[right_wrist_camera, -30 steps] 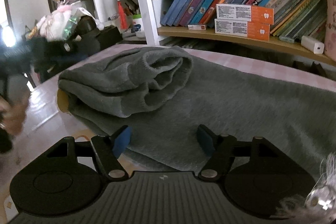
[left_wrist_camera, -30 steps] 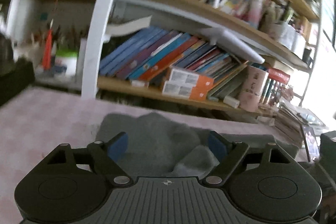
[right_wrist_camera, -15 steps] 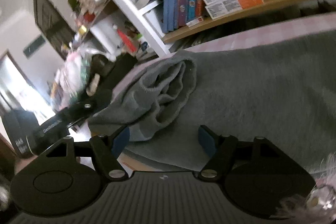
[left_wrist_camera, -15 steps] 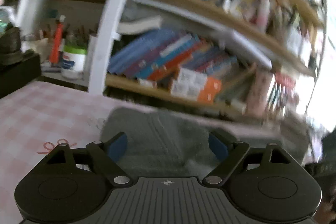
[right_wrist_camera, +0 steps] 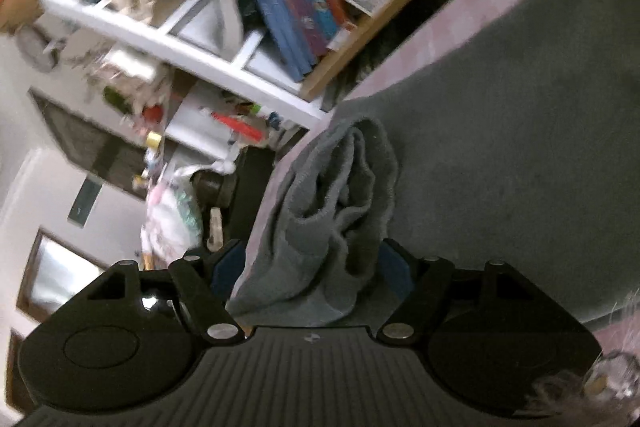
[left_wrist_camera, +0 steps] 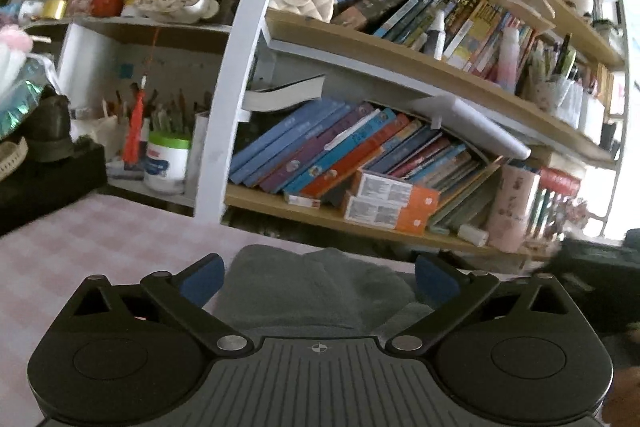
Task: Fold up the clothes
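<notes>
**Two hand-held grippers over a grey garment on a pink checked table**

A grey knitted garment [right_wrist_camera: 500, 131] lies spread across a table covered with a pink checked cloth [left_wrist_camera: 80, 239]. One end of it is bunched into a thick, rumpled roll of folds [right_wrist_camera: 340, 203], which sits at the near left part of the fabric in the right wrist view.

The right gripper [right_wrist_camera: 310, 273] is tilted sharply, so the room appears slanted. Its two blue-padded fingers [right_wrist_camera: 394, 273] stand apart, one on each side of the bunched roll. The fabric sits in the gap between them, but the pads are not pressed together on it; whether they touch the cloth cannot be told.

The left gripper [left_wrist_camera: 318, 277] is held level above the table, pointing toward a bookshelf [left_wrist_camera: 360, 223]. Its blue-padded fingers [left_wrist_camera: 202, 277] are also spread wide, with nothing gripped. A rounded mound of the same grey garment [left_wrist_camera: 304, 287] lies just ahead of and between them, on the checked cloth.

Behind the table, the wooden shelf holds a row of leaning blue, purple and orange books [left_wrist_camera: 332, 151], and two white-and-orange boxes [left_wrist_camera: 388, 203] stacked in front of them. A white upright post [left_wrist_camera: 236, 75] divides the shelving. To its left stands a white tub with a green lid [left_wrist_camera: 166, 163].
</notes>
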`<state>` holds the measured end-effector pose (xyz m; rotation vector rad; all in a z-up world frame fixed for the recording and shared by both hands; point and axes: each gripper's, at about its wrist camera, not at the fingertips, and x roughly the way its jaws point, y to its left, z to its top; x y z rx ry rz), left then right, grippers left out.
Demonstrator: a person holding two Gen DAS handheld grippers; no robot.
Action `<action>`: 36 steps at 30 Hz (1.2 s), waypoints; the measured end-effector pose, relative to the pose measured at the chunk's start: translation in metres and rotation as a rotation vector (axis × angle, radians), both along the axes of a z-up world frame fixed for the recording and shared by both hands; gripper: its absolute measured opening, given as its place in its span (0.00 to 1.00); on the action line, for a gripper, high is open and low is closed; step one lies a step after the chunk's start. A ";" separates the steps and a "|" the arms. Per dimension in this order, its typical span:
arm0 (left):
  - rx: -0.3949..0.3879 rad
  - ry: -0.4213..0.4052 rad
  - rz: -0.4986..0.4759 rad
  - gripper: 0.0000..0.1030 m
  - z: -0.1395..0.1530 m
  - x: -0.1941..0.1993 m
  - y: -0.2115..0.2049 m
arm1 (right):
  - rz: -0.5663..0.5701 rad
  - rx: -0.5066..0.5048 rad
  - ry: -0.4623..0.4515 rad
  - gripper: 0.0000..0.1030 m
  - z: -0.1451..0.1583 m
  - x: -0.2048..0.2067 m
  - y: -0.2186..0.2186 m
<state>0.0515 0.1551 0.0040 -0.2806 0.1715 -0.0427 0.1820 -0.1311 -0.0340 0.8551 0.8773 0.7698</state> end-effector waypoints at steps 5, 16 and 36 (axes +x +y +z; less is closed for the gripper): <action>-0.048 -0.034 0.015 0.99 0.001 -0.005 0.006 | -0.062 -0.082 0.011 0.66 0.001 0.004 0.020; -0.090 -0.093 0.039 0.99 0.004 -0.011 0.013 | -0.077 -0.041 -0.170 0.20 0.021 -0.013 0.016; 0.093 0.014 -0.161 0.77 -0.006 0.003 -0.025 | -0.191 -0.277 -0.244 0.20 0.017 -0.014 -0.005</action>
